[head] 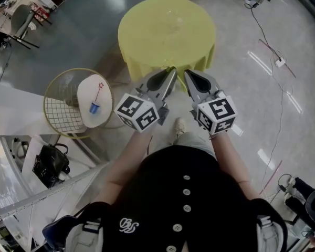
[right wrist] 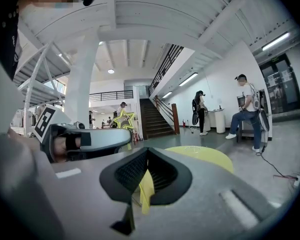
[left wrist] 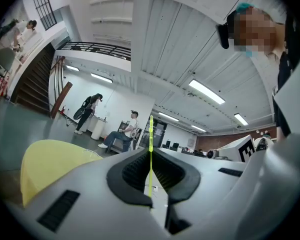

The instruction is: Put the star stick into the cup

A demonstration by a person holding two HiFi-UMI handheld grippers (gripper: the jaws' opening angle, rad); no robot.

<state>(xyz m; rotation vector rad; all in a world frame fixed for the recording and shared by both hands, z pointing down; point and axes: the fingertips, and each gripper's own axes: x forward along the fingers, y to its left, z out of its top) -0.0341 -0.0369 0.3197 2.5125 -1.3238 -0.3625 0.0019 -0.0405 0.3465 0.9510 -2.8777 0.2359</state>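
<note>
My left gripper (head: 171, 71) is shut on a thin yellow-green stick (left wrist: 151, 149) that stands upright between its jaws. In the right gripper view the stick's yellow star (right wrist: 124, 119) shows above the left gripper (right wrist: 126, 137). My right gripper (head: 188, 73) hangs beside the left one, shut, with nothing held in it (right wrist: 147, 152). Both point at the near edge of a round yellow-clothed table (head: 142, 30). A faint clear thing (head: 170, 16), perhaps a cup, stands on the table top.
To the left, a small white round top (head: 86, 96) on a yellow wire stand (head: 60, 112) carries a blue cup (head: 94, 107) and a red star stick (head: 98, 91). A black bag (head: 50, 164) lies on the floor. Cables (head: 273, 51) run at the right. People stand and sit far off.
</note>
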